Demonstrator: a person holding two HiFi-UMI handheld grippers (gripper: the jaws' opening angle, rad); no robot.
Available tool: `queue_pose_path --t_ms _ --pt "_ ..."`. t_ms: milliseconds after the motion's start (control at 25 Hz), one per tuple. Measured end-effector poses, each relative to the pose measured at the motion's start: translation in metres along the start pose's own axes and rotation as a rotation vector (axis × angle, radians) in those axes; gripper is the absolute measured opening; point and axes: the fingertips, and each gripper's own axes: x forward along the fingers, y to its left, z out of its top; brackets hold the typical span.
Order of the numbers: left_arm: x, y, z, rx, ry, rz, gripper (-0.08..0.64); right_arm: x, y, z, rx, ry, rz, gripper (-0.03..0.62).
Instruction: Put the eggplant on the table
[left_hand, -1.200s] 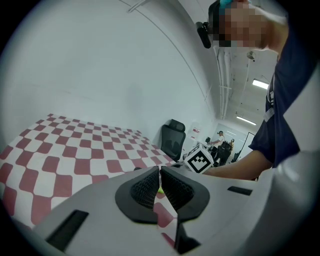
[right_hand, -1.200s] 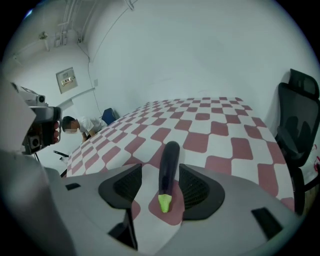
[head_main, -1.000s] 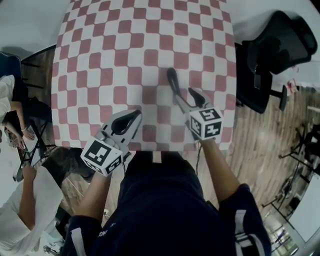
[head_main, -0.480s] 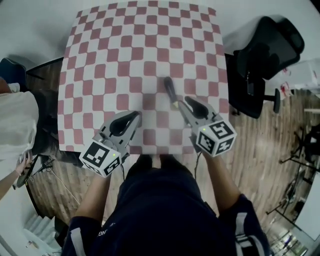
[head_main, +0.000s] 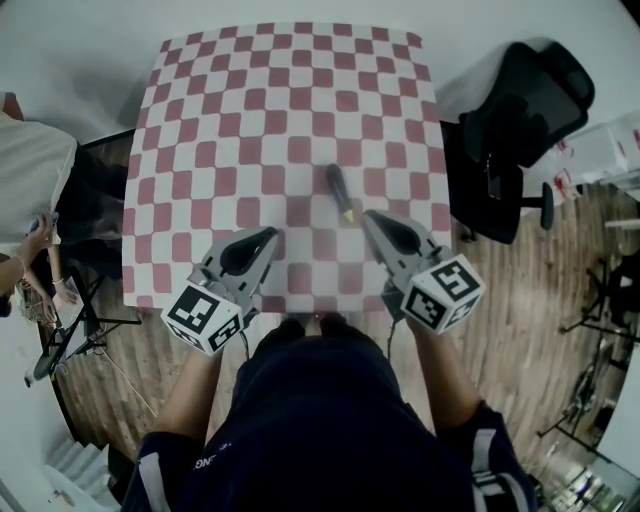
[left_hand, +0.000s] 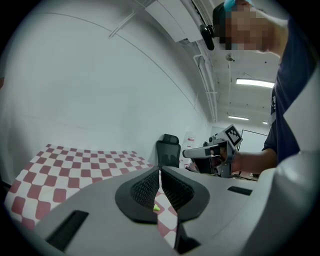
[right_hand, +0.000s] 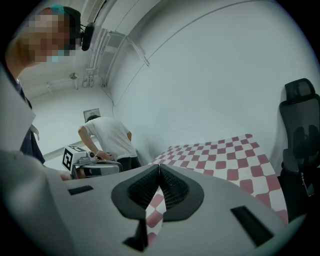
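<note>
A dark, slender eggplant (head_main: 337, 190) with a yellow-green stem tip lies alone on the red-and-white checkered table (head_main: 230, 120), right of its middle. My right gripper (head_main: 372, 220) hovers just nearer than the eggplant, apart from it, jaws shut on nothing. My left gripper (head_main: 268, 238) hangs over the table's near edge, also shut and empty. In the left gripper view the pads (left_hand: 147, 187) meet, a speck of the green stem (left_hand: 156, 207) shows beneath them, and the right gripper (left_hand: 210, 152) is held up at the right. The right gripper view shows its own closed jaws (right_hand: 159, 170) above the checkered cloth.
A black office chair (head_main: 525, 120) stands close to the table's right side. A person in a white shirt (head_main: 30, 180) bends at the left, near a stand (head_main: 70, 330) on the wooden floor. A pale wall runs behind the table.
My right gripper let go of the eggplant, shut its jaws, and rose back toward me. The eggplant stays lying on the table. The left gripper lifted a little.
</note>
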Motion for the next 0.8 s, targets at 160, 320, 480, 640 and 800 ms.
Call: queue_pose_path --t_ms 160,320,480,640,800 --pt "-0.004 -0.005 0.004 0.011 -0.011 -0.004 0.035 -0.006 0.01 0.002 -0.005 -0.008 0.013 0.018" --pt "-0.006 -0.009 0.008 0.026 -0.017 -0.01 0.035 -0.008 0.019 0.001 -0.007 -0.011 0.03 0.017" --pt "-0.008 -0.013 0.009 0.024 -0.016 -0.011 0.035 -0.009 0.026 -0.001 -0.009 -0.01 0.045 0.017" --pt "-0.008 -0.014 0.009 0.032 -0.015 -0.015 0.035 -0.009 0.027 -0.002 -0.006 -0.006 0.047 0.017" --pt "-0.006 -0.016 0.009 0.03 -0.014 -0.02 0.035 -0.009 0.028 -0.004 -0.01 -0.002 0.052 0.017"
